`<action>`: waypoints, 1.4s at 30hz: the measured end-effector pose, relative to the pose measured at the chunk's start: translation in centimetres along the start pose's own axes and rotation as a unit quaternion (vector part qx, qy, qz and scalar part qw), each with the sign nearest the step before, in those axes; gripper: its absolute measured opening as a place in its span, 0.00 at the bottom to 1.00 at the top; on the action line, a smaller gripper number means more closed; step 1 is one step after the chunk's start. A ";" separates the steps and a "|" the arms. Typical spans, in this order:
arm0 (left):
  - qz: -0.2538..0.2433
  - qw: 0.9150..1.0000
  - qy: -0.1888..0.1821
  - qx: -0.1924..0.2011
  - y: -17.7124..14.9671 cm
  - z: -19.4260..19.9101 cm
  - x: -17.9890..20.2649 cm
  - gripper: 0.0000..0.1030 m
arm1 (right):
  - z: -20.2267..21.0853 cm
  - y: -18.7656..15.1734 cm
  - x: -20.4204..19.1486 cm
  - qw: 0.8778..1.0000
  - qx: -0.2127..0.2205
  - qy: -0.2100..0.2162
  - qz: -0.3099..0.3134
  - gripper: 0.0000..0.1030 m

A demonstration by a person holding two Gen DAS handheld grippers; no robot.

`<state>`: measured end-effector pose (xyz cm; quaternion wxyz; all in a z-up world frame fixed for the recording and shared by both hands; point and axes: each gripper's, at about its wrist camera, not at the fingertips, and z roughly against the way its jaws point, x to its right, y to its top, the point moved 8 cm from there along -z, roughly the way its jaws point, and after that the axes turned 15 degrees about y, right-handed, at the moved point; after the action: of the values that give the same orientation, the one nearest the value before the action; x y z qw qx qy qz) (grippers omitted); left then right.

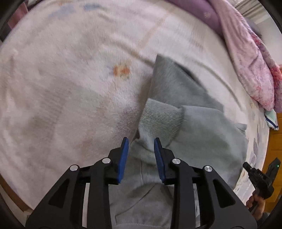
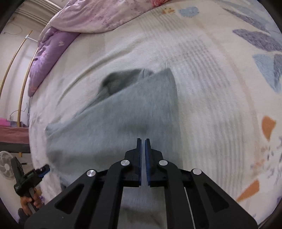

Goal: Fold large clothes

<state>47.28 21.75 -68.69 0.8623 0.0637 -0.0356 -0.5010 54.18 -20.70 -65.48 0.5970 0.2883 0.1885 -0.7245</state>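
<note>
A grey sweatshirt point(image 1: 202, 126) lies crumpled on the bed, its ribbed cuff point(image 1: 162, 119) folded over the body. My left gripper point(image 1: 141, 141) points down at it with the blue pads apart. A fold of grey cloth lies between them, and the pads do not press on it. In the right wrist view the sweatshirt point(image 2: 123, 114) spreads ahead, blurred. My right gripper point(image 2: 143, 140) stands over its near part with only a thin slit between the pads, pinching the cloth. Each view shows the other gripper point(image 1: 259, 176) point(image 2: 42, 171) held in a hand at the frame's edge.
A fluffy pale patterned blanket point(image 1: 61, 79) point(image 2: 220, 88) covers the bed. A pink quilt point(image 1: 250, 58) point(image 2: 98, 15) and a purple pillow point(image 2: 47, 58) are bunched along the far side. A white fan point(image 2: 5, 167) stands beyond the bed's edge.
</note>
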 end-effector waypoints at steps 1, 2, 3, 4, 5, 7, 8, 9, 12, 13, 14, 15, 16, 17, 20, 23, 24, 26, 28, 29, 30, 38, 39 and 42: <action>-0.004 1.000 0.000 0.012 -0.2 0.9 0.2 0.30 | 0.0 -1.0 -0.1 1.000 -0.011 0.003 -0.001 0.05; -0.006 1.000 -0.003 0.016 -0.4 1.4 0.5 0.30 | -0.2 -1.9 0.0 1.000 -0.024 -0.002 0.001 0.05; -0.008 1.000 -0.015 0.013 -0.7 1.6 1.0 0.30 | -0.7 -3.0 0.7 0.999 -0.043 -0.017 0.002 0.05; -0.008 0.999 -0.032 0.008 -1.1 1.5 1.8 0.30 | -1.2 -3.9 1.2 0.998 -0.053 -0.024 -0.002 0.05; -0.009 0.999 -0.034 0.003 -1.4 1.3 2.1 0.30 | -1.7 -4.7 2.0 0.998 -0.063 -0.029 -0.009 0.03; -0.027 1.000 -0.013 -0.010 -2.3 -0.2 3.2 0.30 | -2.9 -5.9 3.4 0.995 -0.083 -0.054 -0.001 0.00; -0.030 0.999 -0.006 -0.016 -2.6 -0.8 3.5 0.30 | -3.5 -6.3 3.9 0.995 -0.086 -0.056 0.003 0.00; -0.029 0.999 -0.011 -0.019 -2.7 -1.1 4.0 0.30 | -4.0 -6.5 4.3 0.995 -0.083 -0.052 -0.002 0.00; -0.020 0.999 -0.022 -0.019 -2.2 -1.3 5.0 0.30 | -3.6 -6.2 4.1 0.995 -0.084 -0.046 -0.016 0.00; -0.017 0.999 -0.024 -0.018 -1.8 -1.2 5.4 0.30 | -3.1 -5.9 3.7 0.996 -0.084 -0.040 -0.020 0.00; -0.017 0.999 -0.028 -0.014 -1.4 -0.9 5.7 0.30 | -2.5 -5.6 3.3 0.996 -0.080 -0.032 -0.024 0.02; -0.018 0.999 -0.029 -0.011 -1.4 -0.6 6.0 0.30 | -1.8 -5.0 2.6 0.997 -0.070 -0.022 -0.025 0.03; -0.018 0.999 -0.029 -0.006 -0.9 -0.3 6.0 0.30 | -0.8 -3.9 1.7 0.998 -0.052 -0.012 -0.015 0.03; -0.017 0.999 -0.029 -0.004 -0.6 -0.2 5.8 0.30 | -0.1 -2.9 1.1 0.999 -0.037 -0.011 -0.007 0.03; -0.008 1.000 -0.020 -0.009 0.7 -0.9 6.0 0.31 | 0.8 0.8 0.4 1.000 0.003 -0.002 0.000 0.05; -0.012 1.000 -0.004 -0.027 1.9 -3.0 6.0 0.42 | -0.7 3.1 0.8 1.000 0.007 -0.004 0.003 0.05; -0.013 0.999 -0.001 -0.032 2.1 -3.8 6.0 0.43 | -1.2 3.7 1.2 1.000 0.006 -0.006 0.001 0.04; -0.015 0.999 0.001 -0.042 2.7 -5.1 6.3 0.44 | -3.0 4.7 2.6 1.000 -0.008 -0.021 -0.004 0.00; -0.023 0.999 0.007 -0.042 3.0 -5.7 6.6 0.46 | -4.4 5.0 4.1 0.999 -0.024 -0.029 -0.014 0.00; -0.026 0.999 0.010 -0.043 3.1 -5.8 6.7 0.46 | -4.8 5.1 4.3 0.999 -0.027 -0.028 -0.020 0.00; -0.027 0.999 0.011 -0.046 3.1 -5.8 6.8 0.46 | -4.7 5.4 4.4 0.999 -0.029 -0.030 -0.030 0.00; 0.026 0.998 -0.046 -0.024 6.3 0.2 7.7 0.48 | -1.6 8.4 0.0 0.997 0.016 0.024 -0.069 0.41; 0.032 0.997 -0.059 -0.024 7.1 0.5 8.4 0.51 | -2.0 8.7 -0.5 0.996 0.016 0.036 -0.076 0.41; 0.032 0.996 -0.073 -0.046 9.1 -0.5 11.0 0.55 | -4.3 9.9 -1.6 0.992 0.006 0.060 -0.108 0.41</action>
<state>60.64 16.68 -67.93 0.8752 -0.0141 -0.0770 -0.4773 64.83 -18.98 -66.98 0.5011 0.3130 0.2499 -0.7671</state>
